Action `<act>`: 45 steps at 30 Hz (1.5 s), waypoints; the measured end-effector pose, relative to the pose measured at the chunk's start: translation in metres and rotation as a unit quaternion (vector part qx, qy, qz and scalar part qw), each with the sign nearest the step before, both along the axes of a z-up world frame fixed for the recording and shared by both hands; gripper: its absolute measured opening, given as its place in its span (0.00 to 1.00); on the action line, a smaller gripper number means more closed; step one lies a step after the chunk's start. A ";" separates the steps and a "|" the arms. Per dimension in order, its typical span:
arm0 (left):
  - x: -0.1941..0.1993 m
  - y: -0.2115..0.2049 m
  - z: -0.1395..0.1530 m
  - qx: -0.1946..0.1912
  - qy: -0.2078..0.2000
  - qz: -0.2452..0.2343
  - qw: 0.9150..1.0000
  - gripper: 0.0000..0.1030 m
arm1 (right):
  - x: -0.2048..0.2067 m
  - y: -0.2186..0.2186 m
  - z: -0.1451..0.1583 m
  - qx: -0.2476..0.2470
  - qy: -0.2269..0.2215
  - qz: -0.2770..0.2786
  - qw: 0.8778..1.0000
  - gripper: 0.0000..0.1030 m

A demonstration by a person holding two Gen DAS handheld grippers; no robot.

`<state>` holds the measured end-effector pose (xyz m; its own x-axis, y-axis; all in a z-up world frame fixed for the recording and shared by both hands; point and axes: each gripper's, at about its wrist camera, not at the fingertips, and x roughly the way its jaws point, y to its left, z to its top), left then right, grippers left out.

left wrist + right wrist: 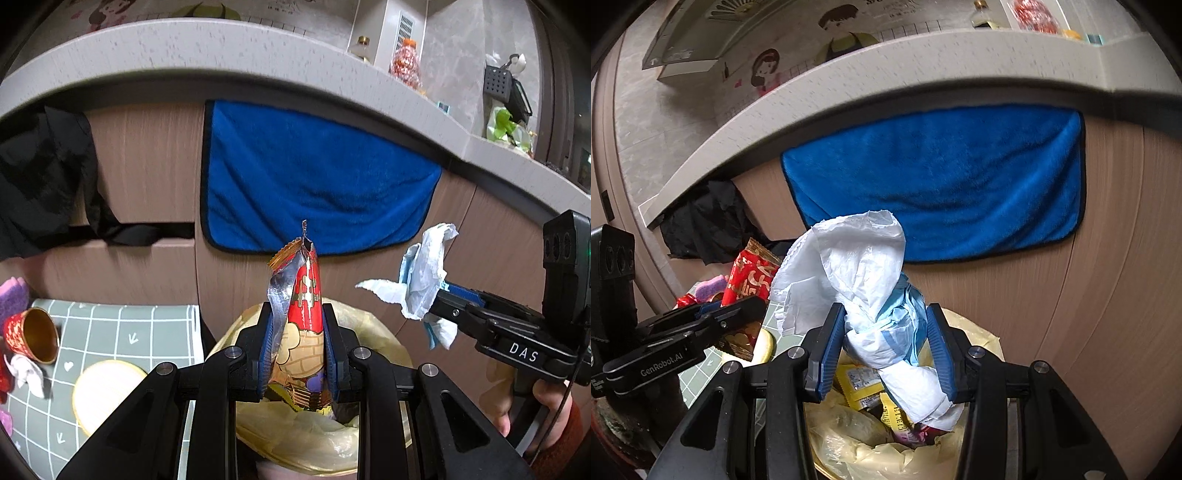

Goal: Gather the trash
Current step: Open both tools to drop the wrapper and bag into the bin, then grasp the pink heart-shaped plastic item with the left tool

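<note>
Wrapper [304, 314], red and gold, stands pinched upright in the left gripper [299, 350] at lower centre, over the yellow-lined bin [373, 332]. Right gripper [884, 350] clamps a crumpled white-blue tissue [857, 273] above the same bin [975, 343], packets inside. Blue towel [314, 177] hangs on the cabinet behind; cup [35, 334] lies on the grid mat [122, 332], lower left.

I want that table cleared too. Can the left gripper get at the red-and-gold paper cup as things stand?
Probably not yet. The left gripper is shut on a red snack wrapper over the lined bin. The tipped red-and-gold paper cup lies unobstructed on the checked mat, but the jaws need emptying first.
</note>
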<state>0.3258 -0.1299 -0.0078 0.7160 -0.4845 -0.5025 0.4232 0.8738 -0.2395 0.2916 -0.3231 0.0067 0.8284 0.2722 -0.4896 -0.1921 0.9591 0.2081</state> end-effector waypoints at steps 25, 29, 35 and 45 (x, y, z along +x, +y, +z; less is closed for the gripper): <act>0.047 -0.008 -0.044 -0.023 0.100 -0.055 0.993 0.43 | 0.039 -0.005 -0.049 0.025 0.063 -0.009 0.998 0.46; 0.047 -0.002 -0.043 -0.040 0.108 -0.056 0.992 0.59 | 0.040 -0.006 -0.053 0.026 0.066 -0.021 0.997 0.54; 0.038 0.029 -0.022 -0.051 0.092 -0.037 0.994 0.69 | 0.031 -0.003 -0.046 0.009 0.062 -0.041 0.997 0.55; -0.004 0.153 0.007 -0.035 0.038 0.083 0.995 0.69 | 0.006 0.043 -0.006 -0.006 0.015 -0.022 1.000 0.55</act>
<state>0.3221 0.0231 -0.0006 0.7501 -0.3980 -0.5281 0.2522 0.9104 -0.3279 0.2981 -0.2796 0.0007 0.8237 0.2303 -0.5182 -0.1441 0.9688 0.2015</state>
